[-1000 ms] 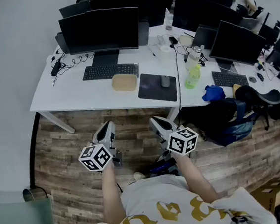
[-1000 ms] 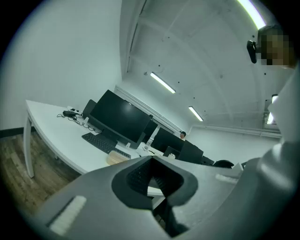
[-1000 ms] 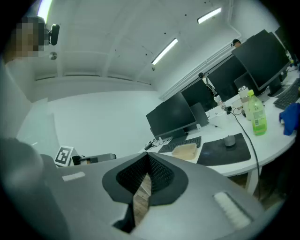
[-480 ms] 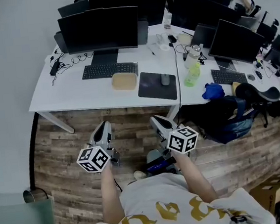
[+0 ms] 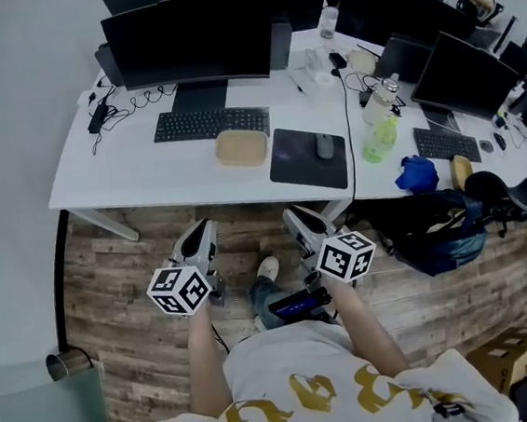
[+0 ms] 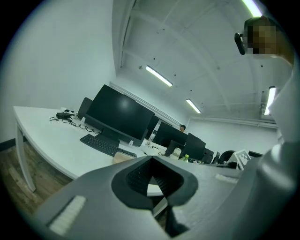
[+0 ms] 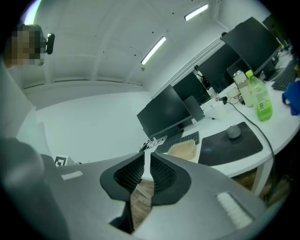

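Note:
Both grippers hang side by side over the wood floor, short of the white desk [image 5: 129,177]. My left gripper [image 5: 198,244] is shut, with nothing between its pads; in its own view, the left gripper [image 6: 152,176] points at a black keyboard [image 6: 99,144] and a monitor [image 6: 119,115]. My right gripper [image 5: 300,224] is shut too, with only a thin slit between its pads. In the right gripper view, the right gripper [image 7: 146,171] faces a tan tray [image 7: 184,150], a mouse [image 7: 233,132] on a dark pad [image 7: 229,143], and a green bottle [image 7: 263,101]. Neither touches anything.
On the desk stand a monitor [image 5: 191,40], keyboard [image 5: 210,124], tan tray [image 5: 242,148], mouse pad [image 5: 308,158], green bottle [image 5: 380,139] and blue cloth [image 5: 416,173]. A dark backpack [image 5: 434,230] sits on the floor right. A metal bin [image 5: 62,364] stands left. My shoe [image 5: 268,269] shows between the grippers.
The desk has come nearer in all views as I stepped forward; a shoe and leg now show between the grippers. Both grippers keep their pose and stay shut.

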`<state>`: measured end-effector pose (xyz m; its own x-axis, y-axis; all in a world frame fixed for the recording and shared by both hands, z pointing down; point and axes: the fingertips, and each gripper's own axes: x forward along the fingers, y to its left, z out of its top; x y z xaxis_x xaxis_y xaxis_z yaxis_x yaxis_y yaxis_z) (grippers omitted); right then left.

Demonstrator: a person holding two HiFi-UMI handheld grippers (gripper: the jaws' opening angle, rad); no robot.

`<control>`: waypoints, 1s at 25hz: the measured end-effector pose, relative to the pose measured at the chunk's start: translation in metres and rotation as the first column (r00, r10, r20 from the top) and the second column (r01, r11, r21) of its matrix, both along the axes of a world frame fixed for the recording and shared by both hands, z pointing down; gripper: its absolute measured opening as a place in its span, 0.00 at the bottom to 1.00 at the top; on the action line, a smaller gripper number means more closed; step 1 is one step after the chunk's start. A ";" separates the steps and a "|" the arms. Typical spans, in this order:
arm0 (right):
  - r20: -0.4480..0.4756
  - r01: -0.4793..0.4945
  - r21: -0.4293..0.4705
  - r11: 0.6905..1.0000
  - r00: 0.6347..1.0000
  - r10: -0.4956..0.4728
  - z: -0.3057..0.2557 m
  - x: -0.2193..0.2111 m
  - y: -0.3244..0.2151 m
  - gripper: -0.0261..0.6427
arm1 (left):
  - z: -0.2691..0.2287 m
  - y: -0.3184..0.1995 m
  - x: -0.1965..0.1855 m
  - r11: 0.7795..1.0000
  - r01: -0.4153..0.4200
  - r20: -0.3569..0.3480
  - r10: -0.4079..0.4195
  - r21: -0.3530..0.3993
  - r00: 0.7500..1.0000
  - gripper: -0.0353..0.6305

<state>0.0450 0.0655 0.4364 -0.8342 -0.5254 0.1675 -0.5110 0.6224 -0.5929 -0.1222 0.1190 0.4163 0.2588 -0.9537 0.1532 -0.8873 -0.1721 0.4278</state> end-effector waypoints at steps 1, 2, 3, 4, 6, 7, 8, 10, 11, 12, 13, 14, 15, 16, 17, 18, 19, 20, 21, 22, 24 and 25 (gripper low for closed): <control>0.004 -0.005 -0.016 1.000 1.000 0.005 0.005 -0.005 -0.008 0.14 | 0.004 -0.009 -0.005 1.000 -0.003 0.003 0.003 -0.012 1.000 0.06; 0.008 -0.013 -0.032 0.999 1.000 0.013 0.009 -0.009 -0.015 0.15 | 0.008 -0.017 -0.011 1.000 -0.008 0.004 0.008 -0.025 1.000 0.06; 0.011 -0.023 -0.048 0.999 1.000 0.023 0.014 -0.013 -0.023 0.16 | 0.013 -0.027 -0.017 0.999 -0.014 0.004 0.014 -0.038 1.000 0.06; 0.017 -0.032 -0.063 0.997 0.999 0.033 0.018 -0.017 -0.032 0.16 | 0.017 -0.038 -0.022 0.999 -0.019 0.002 0.019 -0.050 1.000 0.06; 0.036 -0.042 -0.096 0.994 0.998 0.046 0.027 -0.026 -0.051 0.17 | 0.029 -0.064 -0.032 0.997 -0.033 -0.006 0.033 -0.074 0.999 0.06; 0.045 -0.043 -0.115 0.992 0.998 0.049 0.032 -0.032 -0.061 0.18 | 0.036 -0.078 -0.036 0.995 -0.043 -0.010 0.043 -0.089 0.999 0.06; 0.051 -0.041 -0.135 0.990 0.998 0.049 0.037 -0.038 -0.071 0.18 | 0.043 -0.092 -0.040 0.993 -0.055 -0.016 0.054 -0.105 0.998 0.06; 0.054 -0.032 -0.174 0.984 0.998 0.042 0.048 -0.051 -0.090 0.21 | 0.055 -0.119 -0.048 0.989 -0.067 -0.028 0.064 -0.133 0.998 0.07; 0.050 -0.027 -0.191 0.981 0.998 0.037 0.054 -0.056 -0.099 0.21 | 0.060 -0.132 -0.052 0.988 -0.064 -0.033 0.060 -0.143 0.998 0.07; 0.041 -0.023 -0.205 0.978 0.999 0.032 0.060 -0.059 -0.107 0.22 | 0.065 -0.144 -0.056 0.987 -0.057 -0.038 0.051 -0.151 0.998 0.07; 0.029 -0.021 -0.219 0.975 0.999 0.028 0.067 -0.062 -0.115 0.22 | 0.070 -0.154 -0.059 0.986 -0.048 -0.041 0.042 -0.159 0.998 0.08; 0.018 -0.020 -0.235 0.972 1.000 0.025 0.073 -0.064 -0.122 0.22 | 0.075 -0.164 -0.063 0.985 -0.041 -0.042 0.034 -0.167 0.999 0.08; 0.011 -0.020 -0.252 0.968 1.000 0.024 0.079 -0.065 -0.129 0.22 | 0.081 -0.174 -0.067 0.983 -0.037 -0.045 0.029 -0.177 0.999 0.09; 0.008 -0.021 -0.271 0.962 1.000 0.024 0.084 -0.067 -0.137 0.23 | 0.087 -0.182 -0.070 0.982 -0.034 -0.050 0.025 -0.188 0.998 0.09; 0.007 -0.022 -0.292 0.956 1.000 0.025 0.089 -0.068 -0.143 0.23 | 0.092 -0.190 -0.073 0.980 -0.033 -0.058 0.022 -0.199 0.998 0.09; 0.007 -0.021 -0.314 0.949 1.000 0.024 0.094 -0.069 -0.149 0.24 | 0.097 -0.198 -0.076 0.977 -0.034 -0.066 0.020 -0.209 0.998 0.10; 0.004 -0.022 -0.335 0.942 1.000 0.025 0.099 -0.069 -0.154 0.24 | 0.101 -0.204 -0.077 0.975 -0.035 -0.071 0.020 -0.219 0.997 0.11; -0.001 -0.025 -0.352 0.936 1.000 0.026 0.104 -0.069 -0.158 0.24 | 0.106 -0.209 -0.078 0.973 -0.036 -0.073 0.020 -0.230 0.997 0.11; -0.008 -0.032 -0.366 0.930 0.999 0.031 0.109 -0.068 -0.163 0.24 | 0.111 -0.214 -0.079 0.970 -0.035 -0.072 0.018 -0.240 0.997 0.11; -0.013 -0.039 -0.380 0.924 0.999 0.037 0.114 -0.067 -0.167 0.24 | 0.116 -0.218 -0.080 0.967 -0.032 -0.072 0.015 -0.251 0.997 0.12; -0.004 -0.048 -0.417 0.908 0.999 0.051 0.123 -0.068 -0.174 0.25 | 0.125 -0.226 -0.083 0.962 -0.029 -0.075 0.009 -0.272 0.997 0.13; 0.010 -0.048 -0.439 0.897 0.998 0.058 0.126 -0.069 -0.175 0.25 | 0.129 -0.229 -0.084 0.959 -0.029 -0.078 0.007 -0.282 0.997 0.15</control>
<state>-0.0240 -0.1099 0.5627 -0.8135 -0.4464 0.3727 -0.5194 0.2697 -0.8108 -0.2061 -0.1102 0.5453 0.2966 -0.8696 0.3947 -0.8483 -0.0501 0.5271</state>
